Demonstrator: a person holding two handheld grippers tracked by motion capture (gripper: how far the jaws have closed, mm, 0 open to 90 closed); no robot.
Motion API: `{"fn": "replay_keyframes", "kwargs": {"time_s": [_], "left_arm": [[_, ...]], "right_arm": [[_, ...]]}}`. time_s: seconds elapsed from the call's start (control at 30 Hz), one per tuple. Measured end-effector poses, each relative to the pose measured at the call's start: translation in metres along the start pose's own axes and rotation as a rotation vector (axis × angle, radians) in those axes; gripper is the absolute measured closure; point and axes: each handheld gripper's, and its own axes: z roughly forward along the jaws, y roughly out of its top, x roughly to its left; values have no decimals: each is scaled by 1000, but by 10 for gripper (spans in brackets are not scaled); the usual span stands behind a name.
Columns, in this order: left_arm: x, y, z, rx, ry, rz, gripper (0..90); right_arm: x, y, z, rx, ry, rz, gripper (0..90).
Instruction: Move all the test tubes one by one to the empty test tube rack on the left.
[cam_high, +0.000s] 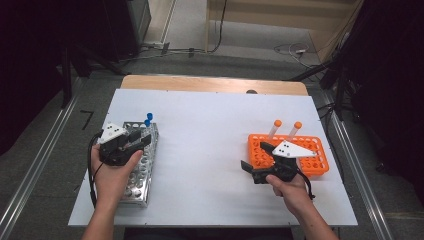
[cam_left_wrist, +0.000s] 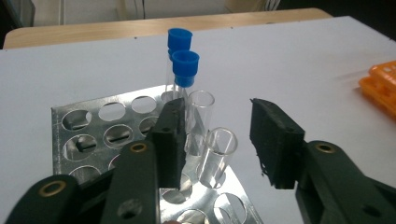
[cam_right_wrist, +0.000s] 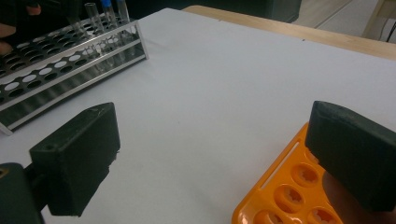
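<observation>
- Left gripper (cam_high: 142, 140) sits at the left of the high view, over the metal rack (cam_high: 137, 186), and its jaws stand apart with nothing pinched.
- In the left gripper view an uncapped clear tube (cam_left_wrist: 216, 157) stands in the rack just below centre, in the gap between the pads, nearer the left one. No pad presses on it.
- That tube's long axis runs nearly upright, tipped a little to the right of the frame, open mouth up.
- A second open tube (cam_left_wrist: 198, 119) stands just behind it, and two blue-capped tubes (cam_left_wrist: 184, 70) rise behind that, toward the top centre.
- Right gripper (cam_high: 257, 160) is low at the right of the high view, at the near left corner of the orange rack (cam_high: 320, 162); its jaws are spread wide on nothing.
- Two orange-capped tubes (cam_high: 274, 131) stand at that rack's far edge, beyond the right gripper.
- My read: the left hand is the nearer one by far; the tube lies straight ahead between its jaws, so any next move would go along that upright axis.
</observation>
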Motion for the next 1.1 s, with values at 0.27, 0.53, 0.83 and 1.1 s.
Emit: {"fn": "replay_keyframes", "kwargs": {"time_s": [0.27, 0.53, 0.83, 1.1], "left_arm": [[-9, 6, -9, -74, -41, -5, 271], [-21, 9, -13, -102, -98, -6, 103], [-36, 10, -12, -112, -170, 24, 16], [-45, 11, -10, -109, -196, 31, 0]], "right_arm": [[-6, 2, -4, -11, -14, 12, 20], [-13, 3, -8, -20, -29, 19, 21], [-21, 4, -13, -23, -47, 35, 23], [-29, 4, -17, -21, -65, 49, 23]]}}
